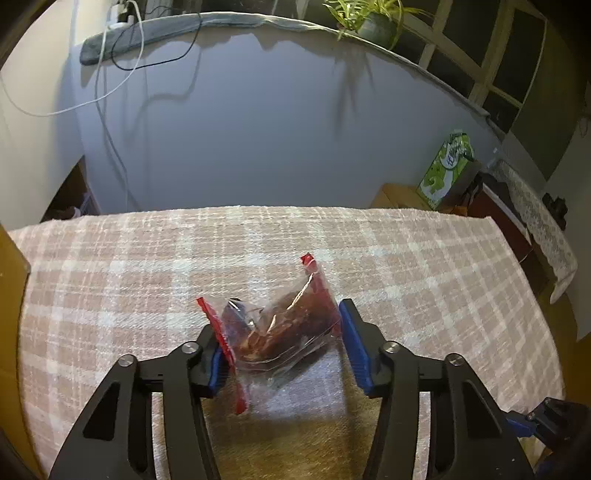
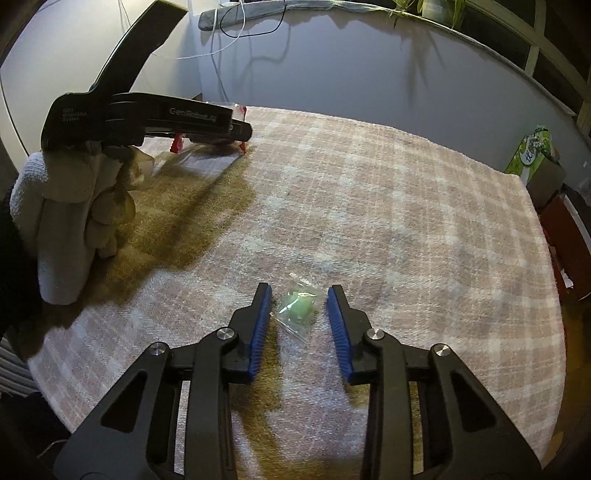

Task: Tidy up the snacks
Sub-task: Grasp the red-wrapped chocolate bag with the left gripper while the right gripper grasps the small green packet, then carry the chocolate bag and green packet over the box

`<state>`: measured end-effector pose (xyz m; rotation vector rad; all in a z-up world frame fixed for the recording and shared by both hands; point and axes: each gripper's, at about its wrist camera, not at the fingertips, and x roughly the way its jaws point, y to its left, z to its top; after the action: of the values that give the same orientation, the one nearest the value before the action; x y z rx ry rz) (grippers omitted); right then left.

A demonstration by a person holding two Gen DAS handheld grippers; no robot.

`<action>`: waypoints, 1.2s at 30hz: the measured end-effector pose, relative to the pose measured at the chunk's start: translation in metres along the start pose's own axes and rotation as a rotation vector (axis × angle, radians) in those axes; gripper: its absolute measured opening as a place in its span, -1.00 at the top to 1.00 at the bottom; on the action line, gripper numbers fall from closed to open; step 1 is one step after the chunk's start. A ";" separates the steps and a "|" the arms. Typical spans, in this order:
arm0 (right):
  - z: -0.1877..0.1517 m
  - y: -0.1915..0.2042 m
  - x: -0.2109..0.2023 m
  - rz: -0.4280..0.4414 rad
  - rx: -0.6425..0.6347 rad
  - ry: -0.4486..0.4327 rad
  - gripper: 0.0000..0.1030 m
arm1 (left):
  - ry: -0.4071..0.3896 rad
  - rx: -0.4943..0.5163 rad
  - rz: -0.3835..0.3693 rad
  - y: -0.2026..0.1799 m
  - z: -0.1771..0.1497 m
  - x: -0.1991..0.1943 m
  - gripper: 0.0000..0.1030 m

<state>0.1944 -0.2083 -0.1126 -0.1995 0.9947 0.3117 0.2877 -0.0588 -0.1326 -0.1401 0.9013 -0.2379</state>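
Left wrist view: taken from low behind the left gripper (image 1: 282, 343), looking forward along its fingers across the plaid tablecloth (image 1: 424, 266) toward the grey wall (image 1: 258, 122). Right wrist view: taken from close above the same tablecloth (image 2: 369, 192) behind the right gripper (image 2: 297, 319), facing the same wall (image 2: 369, 62) (the left gripper (image 2: 236, 129) appears at upper left). Both views share the potted plant (image 1: 373, 22) and the green box (image 1: 445, 170) at right.

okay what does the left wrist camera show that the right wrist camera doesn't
Only the left wrist view shows the contents of the clear red-edged bag of reddish-brown snacks, sitting between the open left claw.

Only the right wrist view shows the small clear packet holding a pale green candy between the open right claw, plus the white-gloved hand.

Both show the pink plaid tablecloth, potted plant and green box.
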 end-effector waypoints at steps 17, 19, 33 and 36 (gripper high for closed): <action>-0.002 -0.005 -0.008 0.047 0.059 -0.027 0.50 | -0.034 0.022 -0.008 -0.005 -0.013 -0.030 0.05; -0.002 -0.004 -0.013 0.050 0.061 -0.034 0.51 | -0.042 0.023 -0.010 -0.007 -0.014 -0.036 0.05; 0.022 0.032 -0.048 0.101 0.006 -0.107 0.51 | -0.150 0.024 -0.004 0.003 -0.029 -0.109 0.05; 0.030 0.044 -0.053 0.121 -0.014 -0.123 0.51 | -0.174 0.024 0.014 0.011 -0.032 -0.125 0.05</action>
<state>0.1763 -0.1666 -0.0526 -0.1318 0.8843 0.4366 0.1889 -0.0158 -0.0598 -0.1304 0.7258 -0.2199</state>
